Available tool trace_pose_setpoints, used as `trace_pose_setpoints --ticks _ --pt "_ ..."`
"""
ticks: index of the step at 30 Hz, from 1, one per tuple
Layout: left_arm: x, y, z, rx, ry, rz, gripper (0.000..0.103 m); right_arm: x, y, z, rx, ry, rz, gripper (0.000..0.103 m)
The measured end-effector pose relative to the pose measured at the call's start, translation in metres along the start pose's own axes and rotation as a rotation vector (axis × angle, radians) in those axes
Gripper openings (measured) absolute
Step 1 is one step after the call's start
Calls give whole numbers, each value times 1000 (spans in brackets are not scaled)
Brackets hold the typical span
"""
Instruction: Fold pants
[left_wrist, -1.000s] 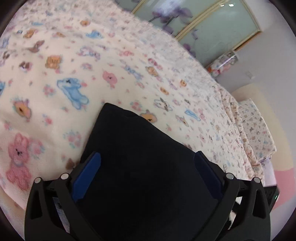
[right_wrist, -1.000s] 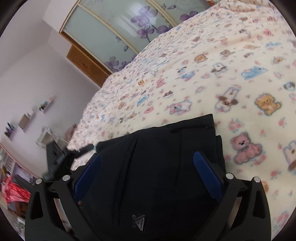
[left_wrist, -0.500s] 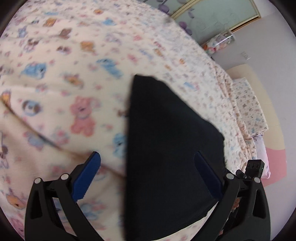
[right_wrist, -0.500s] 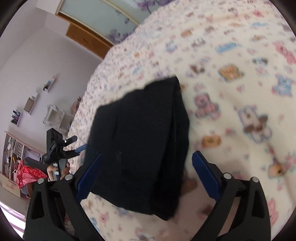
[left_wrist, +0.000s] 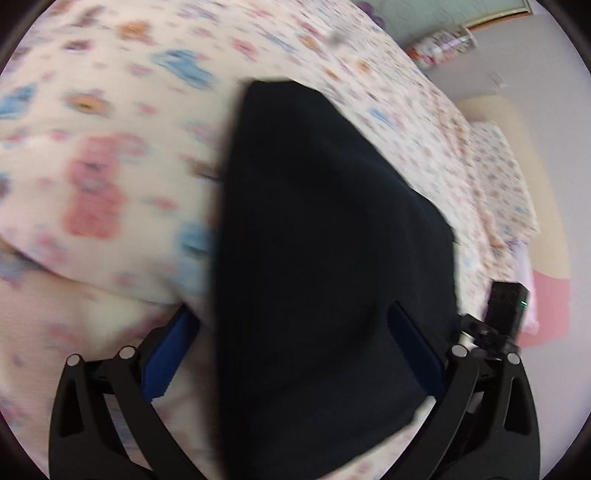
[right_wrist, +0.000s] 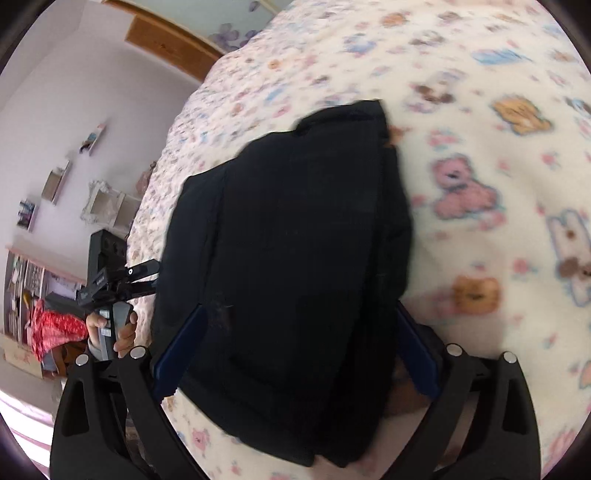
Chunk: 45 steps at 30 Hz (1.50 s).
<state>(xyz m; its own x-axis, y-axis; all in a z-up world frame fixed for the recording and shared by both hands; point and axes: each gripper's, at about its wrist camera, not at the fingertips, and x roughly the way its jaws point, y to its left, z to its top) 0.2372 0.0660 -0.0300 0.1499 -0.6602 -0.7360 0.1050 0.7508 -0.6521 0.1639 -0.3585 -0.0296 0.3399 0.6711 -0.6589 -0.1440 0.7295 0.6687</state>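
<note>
The black pants (left_wrist: 325, 240) lie folded into a compact bundle on the bed's cartoon-animal blanket (left_wrist: 92, 177). My left gripper (left_wrist: 291, 332) is open, its blue pads spread wide over the bundle's near end. In the right wrist view the same pants (right_wrist: 288, 240) show stacked folded layers along their right side. My right gripper (right_wrist: 295, 350) is also open, one blue pad on each side of the bundle. Neither gripper pinches the cloth.
A hand (right_wrist: 122, 332) holds the other tool's handle beyond the bed's left edge. A pillow (left_wrist: 498, 177) lies at the bed's far right. Wall shelves (right_wrist: 55, 181), a wooden door frame (right_wrist: 173, 40) and a red cloth (right_wrist: 51, 328) stand off the bed.
Both cameras have swung and drawn back from the pants, so the whole folded bundle now shows on the blanket. Both grippers stayed open.
</note>
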Motion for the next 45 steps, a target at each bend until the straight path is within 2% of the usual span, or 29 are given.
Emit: trace_pose_setpoints --ticks 1,3,4,9,11,12,14,15,16,20,23,25,31,34,39,45 --pt "3 -5 -1 10 22 -27 101 0 1 1 -7 -4 14 99" --pt "8 -7 0 25 41 7 101 2 -6 3 13 -8 22 98" --pt "10 -4 0 11 45 0 101 2 -12 3 33 -8 24 96" --pt "4 7 1 -41 11 -87 101 6 -30 9 103 -45 70 92" --pt "1 12 0 -61 -10 -113 100 2 -31 6 93 -63 47 76" --pt "0 11 0 -60 -19 -105 99 0 -31 4 92 -79 58 72" --pt "1 5 -1 -44 -26 -64 85 -4 -33 0 98 -108 80 51" --pt "0 6 -2 -38 -28 -31 79 -5 -34 0 106 -118 83 48" --pt "-2 5 -4 -35 -34 -10 70 -6 -34 -2 101 -130 84 46" --pt "-15 3 -8 -15 -76 -2 36 -11 -25 -4 76 -161 74 40" --pt "-21 -4 -11 0 -106 24 23 -15 -16 -4 65 -185 83 37" --pt "-26 -7 -13 -1 -130 33 18 -17 -8 -4 58 -194 93 35" --pt "-44 -24 -20 26 -205 30 14 -29 11 8 44 -220 163 31" --pt "-52 -31 -19 30 -232 22 14 -32 27 17 9 -228 170 31" --pt "-61 -44 -17 30 -273 15 14 -36 28 27 14 -246 191 31" --pt "-75 -42 -23 11 -263 -3 14 -37 32 21 1 -240 223 31"
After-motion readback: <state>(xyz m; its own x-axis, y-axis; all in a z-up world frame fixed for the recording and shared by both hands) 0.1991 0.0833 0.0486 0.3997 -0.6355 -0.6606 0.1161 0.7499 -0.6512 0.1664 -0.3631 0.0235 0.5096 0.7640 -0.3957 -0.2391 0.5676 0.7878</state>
